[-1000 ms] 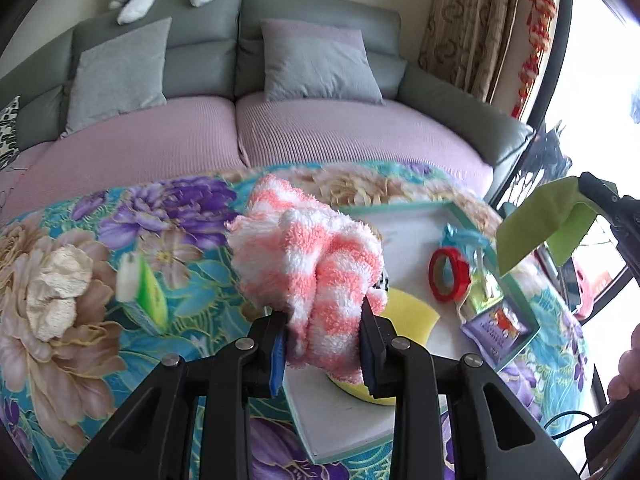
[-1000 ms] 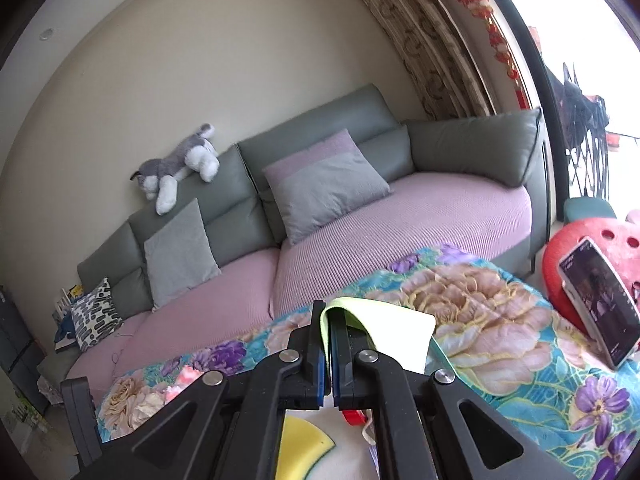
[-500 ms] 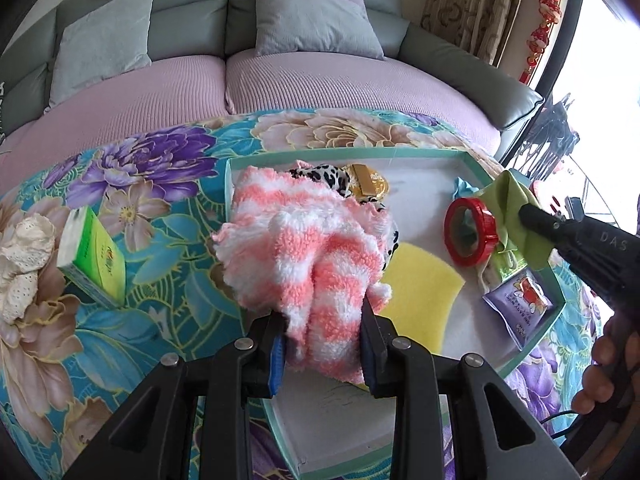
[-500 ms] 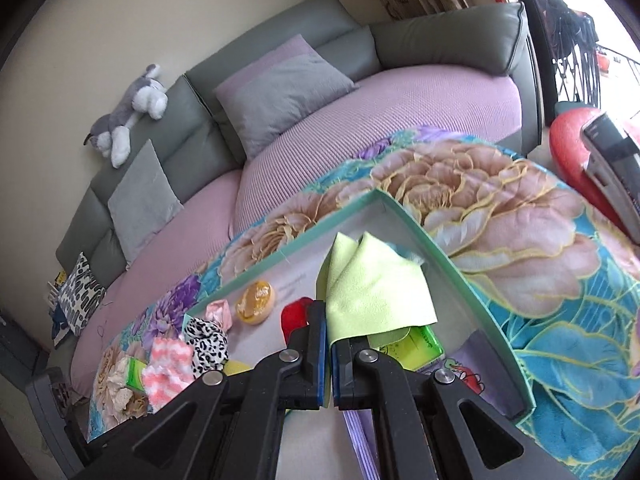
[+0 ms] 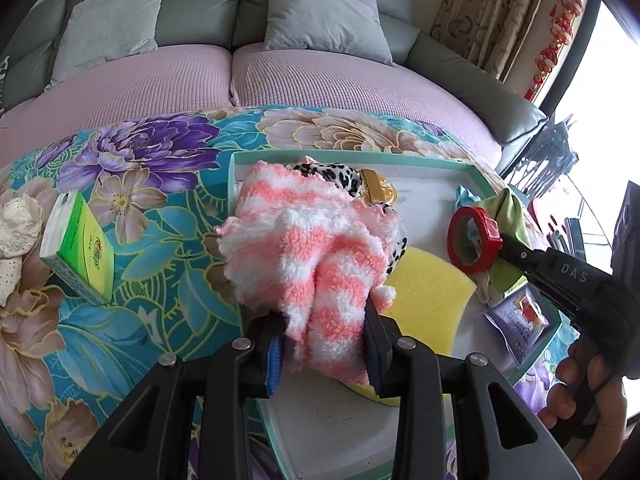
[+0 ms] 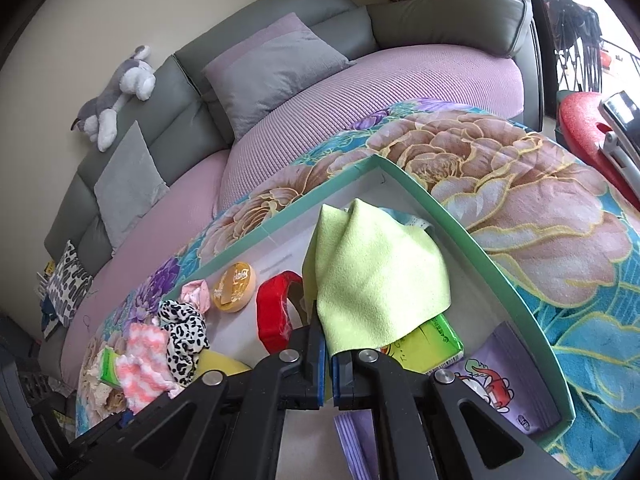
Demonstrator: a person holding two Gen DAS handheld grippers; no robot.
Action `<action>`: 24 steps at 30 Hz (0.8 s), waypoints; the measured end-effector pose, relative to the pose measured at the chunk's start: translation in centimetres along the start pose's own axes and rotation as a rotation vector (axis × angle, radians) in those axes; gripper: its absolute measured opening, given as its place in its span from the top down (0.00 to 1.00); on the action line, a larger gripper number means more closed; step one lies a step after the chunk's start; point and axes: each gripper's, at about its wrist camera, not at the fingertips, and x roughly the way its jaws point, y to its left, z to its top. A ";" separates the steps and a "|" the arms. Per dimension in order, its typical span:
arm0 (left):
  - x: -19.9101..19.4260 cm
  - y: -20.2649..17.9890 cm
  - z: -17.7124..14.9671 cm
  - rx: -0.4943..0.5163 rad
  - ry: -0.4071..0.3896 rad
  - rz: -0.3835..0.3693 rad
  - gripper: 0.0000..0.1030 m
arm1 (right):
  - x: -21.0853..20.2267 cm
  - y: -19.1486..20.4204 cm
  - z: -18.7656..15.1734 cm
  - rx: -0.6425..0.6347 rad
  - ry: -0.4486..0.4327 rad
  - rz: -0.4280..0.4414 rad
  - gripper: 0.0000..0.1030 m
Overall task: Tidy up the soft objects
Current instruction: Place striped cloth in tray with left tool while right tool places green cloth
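A fluffy pink and white sock (image 5: 308, 256) is bunched between the jaws of my left gripper (image 5: 324, 320). The jaws are opening, but both pads still touch the sock. It hangs low over the left end of the teal-rimmed tray (image 5: 232, 184), above a leopard-print scrunchie (image 5: 332, 172) and a yellow sponge (image 5: 428, 288). My right gripper (image 6: 328, 344) is shut on a lime green cloth (image 6: 376, 276), which droops into the tray's far right corner (image 6: 460, 220). The sock (image 6: 144, 360) also shows at the left of the right wrist view.
The tray also holds a red tape roll (image 6: 276, 316), a gold tin (image 6: 234, 286), a pink scrunchie (image 6: 196, 294), a green tissue pack (image 6: 432, 344) and a purple packet (image 6: 488, 388). A green box (image 5: 80, 248) and white lace cloth (image 5: 16, 232) lie on the floral tablecloth. A sofa stands behind.
Both grippers have come down towards the tray. The green cloth has sunk from mid-air into the tray's corner. The sock has dropped closer to the tray, and the left jaws stand slightly wider.
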 end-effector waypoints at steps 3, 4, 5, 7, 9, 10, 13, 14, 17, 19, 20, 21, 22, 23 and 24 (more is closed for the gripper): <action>0.0 0.1 0.1 -0.005 0.002 -0.002 0.64 | -0.1 0.2 0.0 -0.013 0.006 -0.012 0.95; 0.0 0.0 0.1 -0.001 0.004 -0.001 0.62 | -0.1 0.3 0.1 -0.019 0.008 -0.015 0.95; -0.1 -0.1 0.1 0.004 0.006 0.002 0.60 | -0.2 0.4 0.1 -0.029 0.010 -0.023 0.95; -0.3 -0.2 0.2 0.009 0.013 0.003 0.57 | -0.4 0.8 0.1 -0.050 0.012 -0.044 0.95; -0.5 -0.3 0.3 0.013 0.017 0.006 0.54 | -0.6 1.0 0.2 -0.064 0.020 -0.054 0.95; -0.5 -0.4 0.3 0.016 0.018 0.007 0.52 | -0.6 1.1 0.2 -0.067 0.024 -0.061 0.94; -1.1 -0.4 0.4 0.025 0.019 0.014 0.52 | -0.9 1.1 0.3 -0.074 0.040 -0.084 0.94; -1.3 -0.4 0.4 0.026 0.018 0.018 0.51 | -1.1 1.1 0.3 -0.075 0.041 -0.089 0.93; -2.0 -0.3 0.5 0.025 0.016 0.019 0.51 | -1.6 0.8 0.4 -0.067 0.048 -0.111 0.76; -2.4 -0.3 0.5 0.029 0.014 0.019 0.51 | -1.9 0.7 0.4 -0.062 0.054 -0.128 0.69; -2.6 -0.2 0.5 0.030 0.012 0.023 0.50 | -2.0 0.6 0.4 -0.061 0.058 -0.137 0.68; -2.9 -0.2 0.5 0.031 0.007 0.028 0.46 | -2.1 0.6 0.4 -0.063 0.060 -0.142 0.68; -3.1 -0.1 0.5 0.030 0.004 0.030 0.32 | -2.2 0.6 0.4 -0.065 0.062 -0.147 0.67; -3.5 0.0 0.5 0.029 -0.007 0.031 0.26 | -2.2 0.7 0.4 -0.068 0.067 -0.154 0.62; -3.8 0.0 0.6 0.029 -0.016 0.028 0.26 | -2.3 0.7 0.4 -0.072 0.071 -0.159 0.52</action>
